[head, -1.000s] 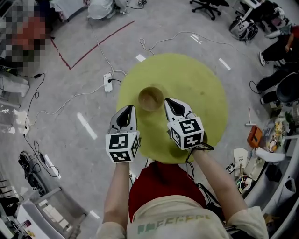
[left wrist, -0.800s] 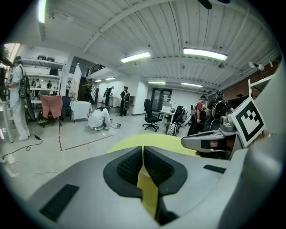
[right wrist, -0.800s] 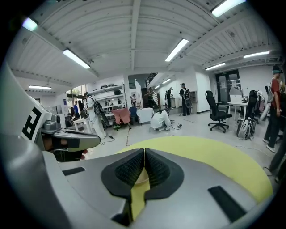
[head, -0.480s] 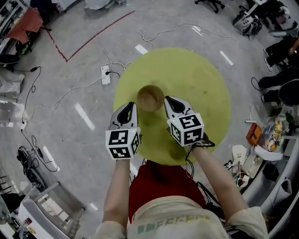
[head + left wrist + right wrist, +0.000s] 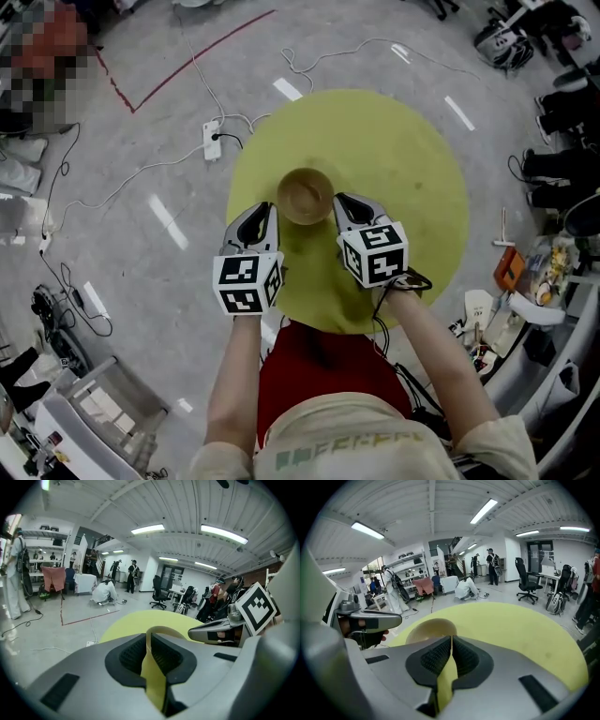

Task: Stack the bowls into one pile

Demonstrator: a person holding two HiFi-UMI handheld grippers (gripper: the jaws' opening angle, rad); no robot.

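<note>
A tan bowl (image 5: 306,195) stands on the round yellow table (image 5: 403,159), near its front left part; from above I cannot tell whether more bowls are nested inside it. My left gripper (image 5: 260,214) is just left of the bowl and my right gripper (image 5: 346,202) just right of it, both a little nearer to me and apart from it. Both are shut with nothing between the jaws. The bowl's rim (image 5: 165,630) peeks over the left gripper (image 5: 149,638). From the right gripper (image 5: 450,641), the bowl (image 5: 430,629) lies ahead to the left.
Cables and a white power strip (image 5: 213,139) lie on the grey floor left of the table. Red tape (image 5: 178,66) marks the floor at the back. Cluttered shelves and an orange tool (image 5: 510,272) are at the right. People and office chairs (image 5: 526,579) stand far off.
Only the head camera has shifted slightly. Both grippers stay shut on either side of the bowl, which has not moved.
</note>
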